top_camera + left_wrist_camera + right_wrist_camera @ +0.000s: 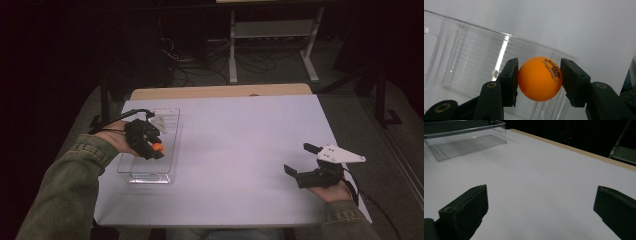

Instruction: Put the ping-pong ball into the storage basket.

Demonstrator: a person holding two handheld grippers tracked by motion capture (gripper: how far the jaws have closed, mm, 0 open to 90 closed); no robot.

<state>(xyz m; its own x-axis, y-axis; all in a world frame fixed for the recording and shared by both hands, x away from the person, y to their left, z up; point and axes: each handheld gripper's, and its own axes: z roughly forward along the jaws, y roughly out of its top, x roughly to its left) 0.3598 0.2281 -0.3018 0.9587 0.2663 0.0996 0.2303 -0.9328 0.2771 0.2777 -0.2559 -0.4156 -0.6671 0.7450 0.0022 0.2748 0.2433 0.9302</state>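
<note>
An orange ping-pong ball (539,78) with black print sits between the two black pads of my left gripper (539,81), which is shut on it. In the high view that left gripper (156,149) hangs over the clear plastic tray (134,175) at the table's left, the ball (158,148) a small orange spot at its tip. The tray's ribbed floor (474,65) lies below the ball. My right gripper (299,161) rests near the table's front right, jaws wide apart and nothing between them; its own view shows both pads (471,202) over bare white table.
The white table top (240,135) has a tan back edge (220,92). The clear tray (466,142) appears at the far left in the right gripper view. A metal frame with cables (270,45) stands on the dark floor behind the table.
</note>
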